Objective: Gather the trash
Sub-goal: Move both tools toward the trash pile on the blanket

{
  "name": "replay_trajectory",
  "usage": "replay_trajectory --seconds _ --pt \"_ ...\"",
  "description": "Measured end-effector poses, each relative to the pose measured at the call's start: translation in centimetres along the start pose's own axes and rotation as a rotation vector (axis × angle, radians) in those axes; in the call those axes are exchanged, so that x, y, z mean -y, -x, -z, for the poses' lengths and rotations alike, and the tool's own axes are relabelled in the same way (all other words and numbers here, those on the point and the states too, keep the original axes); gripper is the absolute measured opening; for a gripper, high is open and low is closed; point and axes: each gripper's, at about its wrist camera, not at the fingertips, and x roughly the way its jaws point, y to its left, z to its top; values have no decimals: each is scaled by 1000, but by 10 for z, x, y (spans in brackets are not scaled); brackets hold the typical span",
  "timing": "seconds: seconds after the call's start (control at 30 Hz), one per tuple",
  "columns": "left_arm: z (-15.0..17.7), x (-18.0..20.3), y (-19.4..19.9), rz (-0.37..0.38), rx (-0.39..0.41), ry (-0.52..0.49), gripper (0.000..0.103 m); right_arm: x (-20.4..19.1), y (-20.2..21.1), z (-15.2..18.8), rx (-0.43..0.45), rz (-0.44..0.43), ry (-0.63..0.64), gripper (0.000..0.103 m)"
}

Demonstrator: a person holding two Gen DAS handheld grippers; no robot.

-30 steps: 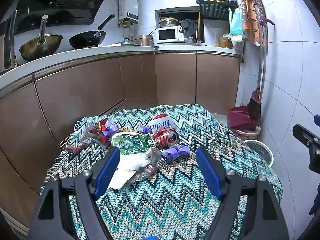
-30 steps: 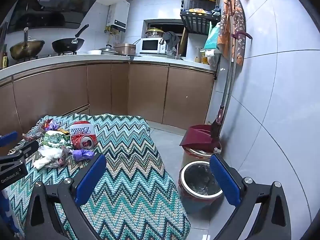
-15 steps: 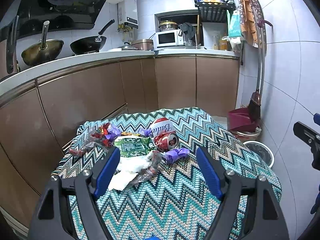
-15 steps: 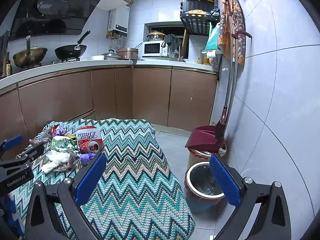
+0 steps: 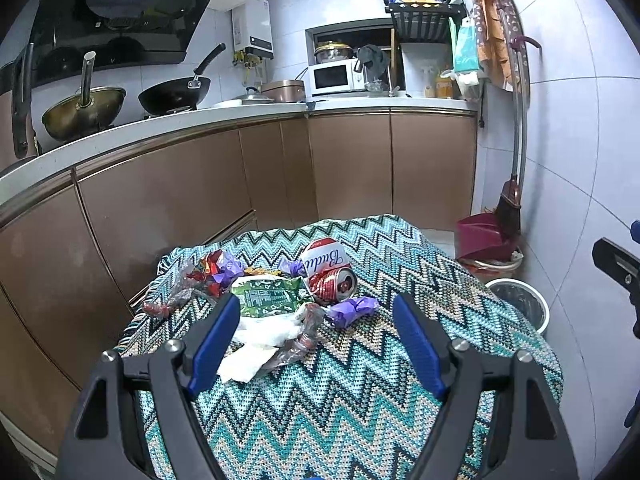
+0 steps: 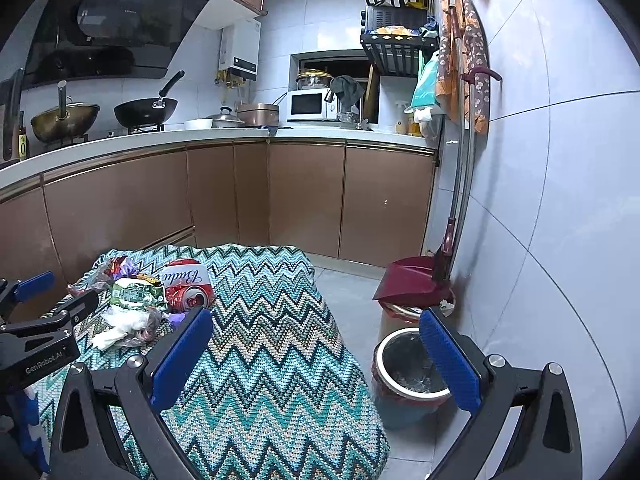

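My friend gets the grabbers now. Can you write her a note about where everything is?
Left gripper: open, empty, hanging above the trash pile.
Right gripper: open, empty, over the table's right edge, beside the bin.
Trash, all on the zigzag cloth: red can on its side, green packet, white tissue, purple wrapper, more crinkly wrappers at the far left.
Done: nothing picked up from the pile yet.
Left: carry each piece to the bin on the floor, right of the table.

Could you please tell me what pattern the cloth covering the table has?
The cloth has a zigzag chevron pattern in teal, white, beige and dark blue, clearest in the right wrist view.
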Motion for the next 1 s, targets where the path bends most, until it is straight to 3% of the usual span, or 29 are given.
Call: replay_trajectory --seconds 1.0 --pt "-20 -22 -55 -27 -54 -8 77 -15 -60 -15 -45 -89 40 103"
